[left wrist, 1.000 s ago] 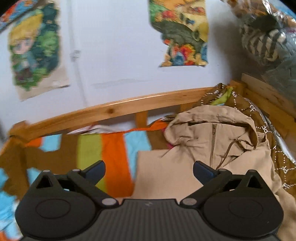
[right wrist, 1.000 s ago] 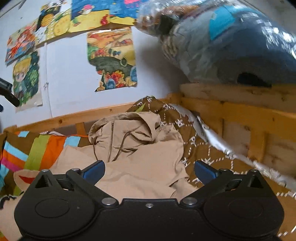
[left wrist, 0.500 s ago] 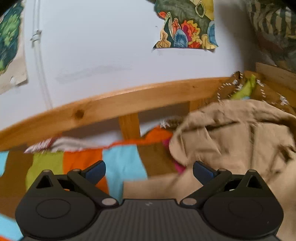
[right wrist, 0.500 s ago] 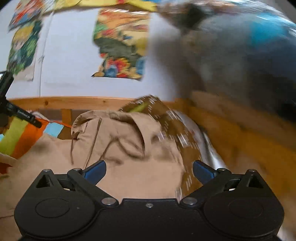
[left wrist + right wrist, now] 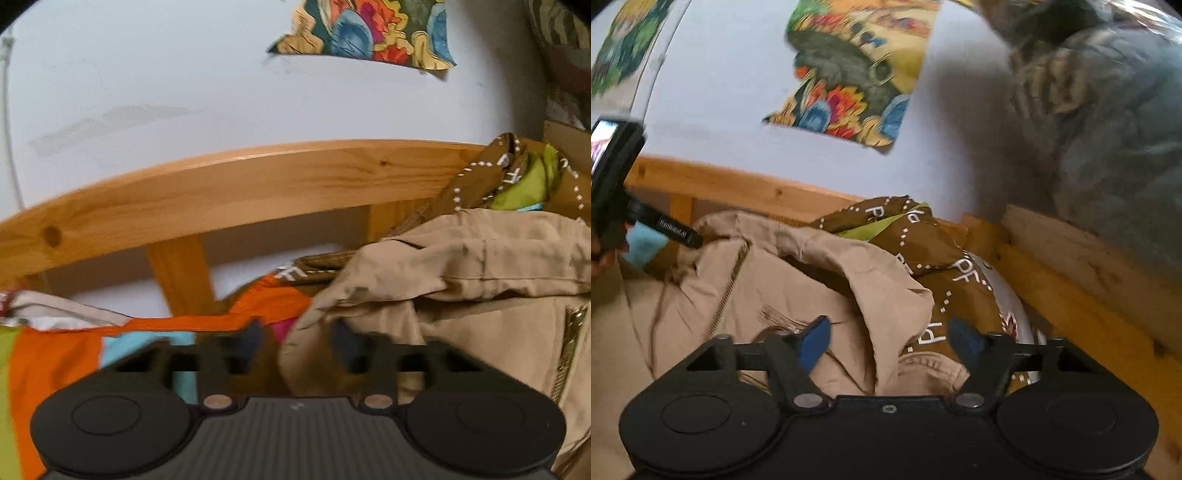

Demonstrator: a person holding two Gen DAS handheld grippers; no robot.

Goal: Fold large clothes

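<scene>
1. The left gripper (image 5: 295, 341) sits low at the near edge of its own view. Its jaws have just been closing and now stand narrowed around the left edge of the tan hooded zip-front jacket (image 5: 461, 295). The blue pads are motion-blurred, so I cannot tell whether they already press the cloth.
2. The right gripper (image 5: 888, 341) has also just been closing. Its jaws stand about half spread, with a raised ridge of the same jacket (image 5: 798, 280) and a strip of brown quilt with white dotted lettering (image 5: 923, 251) between them. The fingertips (image 5: 812, 343) look apart from the cloth, so nothing appears pinched yet.
3. The jacket lies crumpled on the bed, hood toward the far rail. In the left view it fills the right half, beside the orange, blue and green striped sheet (image 5: 59, 369). In the right view it spreads from the near centre to the left.
4. Beyond it runs the curved pale wooden bed rail (image 5: 240, 184), then the white wall with a colourful torn poster (image 5: 857, 74). Far right, a clear plastic bag stuffed with grey bedding (image 5: 1108, 129) rests on the frame.
5. Risks, as I judge them:
   - The right jaws could close on the quilt along with the jacket and drag the bedding into the fold.
   - The left jaws may catch only one thin edge, which could slip out when lifted.
   - Uneven hold points would lift the jacket skewed, since it lies bunched and not flat.
</scene>
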